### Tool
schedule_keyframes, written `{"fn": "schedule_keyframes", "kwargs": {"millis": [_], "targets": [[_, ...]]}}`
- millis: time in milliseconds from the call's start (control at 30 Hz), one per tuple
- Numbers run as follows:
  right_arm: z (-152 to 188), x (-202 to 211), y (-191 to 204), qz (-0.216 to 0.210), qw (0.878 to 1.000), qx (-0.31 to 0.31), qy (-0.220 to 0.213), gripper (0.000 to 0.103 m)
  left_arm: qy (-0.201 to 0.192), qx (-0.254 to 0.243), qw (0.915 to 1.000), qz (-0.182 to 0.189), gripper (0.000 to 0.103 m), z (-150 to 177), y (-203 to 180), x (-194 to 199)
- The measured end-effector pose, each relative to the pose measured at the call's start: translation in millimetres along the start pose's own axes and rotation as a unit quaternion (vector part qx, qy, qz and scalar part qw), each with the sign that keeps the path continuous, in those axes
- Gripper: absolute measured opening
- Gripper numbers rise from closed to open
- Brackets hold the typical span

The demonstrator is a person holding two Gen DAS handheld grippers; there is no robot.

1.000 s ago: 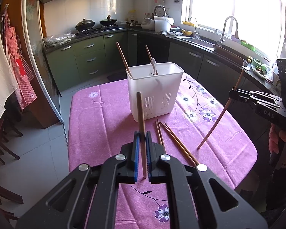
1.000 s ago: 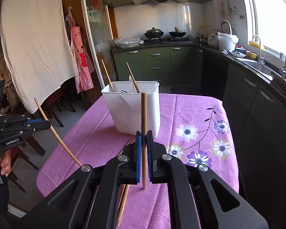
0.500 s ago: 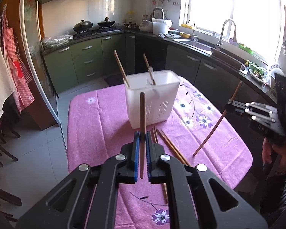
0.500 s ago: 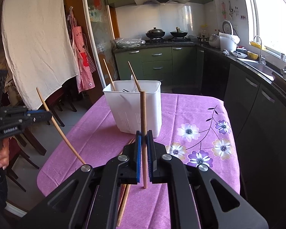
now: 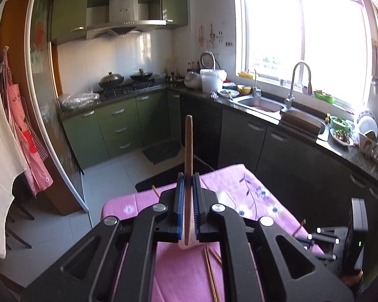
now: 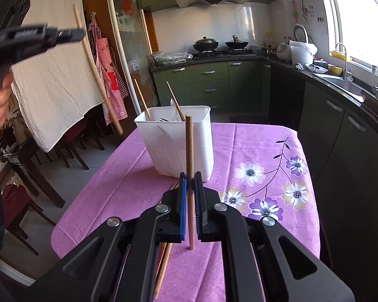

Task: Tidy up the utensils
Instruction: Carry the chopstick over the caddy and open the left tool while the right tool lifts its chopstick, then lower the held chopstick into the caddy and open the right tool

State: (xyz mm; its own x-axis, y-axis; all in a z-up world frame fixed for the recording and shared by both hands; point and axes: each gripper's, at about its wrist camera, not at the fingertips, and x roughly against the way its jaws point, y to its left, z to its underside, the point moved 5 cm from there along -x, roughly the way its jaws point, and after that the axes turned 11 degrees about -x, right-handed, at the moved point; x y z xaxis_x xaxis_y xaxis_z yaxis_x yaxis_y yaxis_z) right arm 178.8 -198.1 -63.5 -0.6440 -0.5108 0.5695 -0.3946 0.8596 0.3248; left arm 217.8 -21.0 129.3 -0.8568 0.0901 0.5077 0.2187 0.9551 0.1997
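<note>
Pink floral tablecloth in a green kitchen; each hand-held gripper clamps a chopstick.

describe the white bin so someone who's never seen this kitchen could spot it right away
Start at the table with the pink flowered cloth, in the right wrist view. The bin stands near its far left edge, a tall white plastic box with slotted walls. It is the only container on the table, and two chopsticks lean out of its top, unlike the loose ones lying flat on the cloth.
</note>
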Motion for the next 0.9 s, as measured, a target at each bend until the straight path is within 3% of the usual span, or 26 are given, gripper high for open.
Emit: {"fn": "schedule_keyframes", "kwargs": {"millis": [133, 267, 633, 733, 767, 900], "targets": [[0.9, -1.5, -1.5, -0.005, 1.000, -0.002, 0.003, 0.007, -0.005, 0.006, 0.9999, -0.008, 0.006, -19.6, 3.2, -20.3], [1.3, -2.9, -2.3, -0.008, 1.000, -0.003, 0.005, 0.007, 0.010, 0.010, 0.9998, -0.013, 0.006, -18.5, 4.0, -51.7], [0.8, -5.0, -3.3, -0.008, 1.000, -0.004, 0.007, 0.007, 0.085, 0.029, 0.9960, 0.006, 0.007, 37.0, 5.0, -116.7], [0.3, -5.6, -2.5, -0.007, 1.000, -0.006, 0.008, 0.007, 0.088, 0.034, 0.9955, 0.012, 0.018, 48.9, 5.8, -113.9], [-0.6, -5.6, -2.7, -0.008, 1.000, -0.007, 0.009, 0.007, 0.083, 0.037, 0.9958, 0.012, 0.026, 51.6, 6.0, -108.9], [-12.2, -1.4, -2.8, -0.019, 1.000, -0.016, 0.005, 0.007, 0.047, 0.045, 0.9978, 0.014, 0.047, 65.5, 1.5, -70.5]]}}
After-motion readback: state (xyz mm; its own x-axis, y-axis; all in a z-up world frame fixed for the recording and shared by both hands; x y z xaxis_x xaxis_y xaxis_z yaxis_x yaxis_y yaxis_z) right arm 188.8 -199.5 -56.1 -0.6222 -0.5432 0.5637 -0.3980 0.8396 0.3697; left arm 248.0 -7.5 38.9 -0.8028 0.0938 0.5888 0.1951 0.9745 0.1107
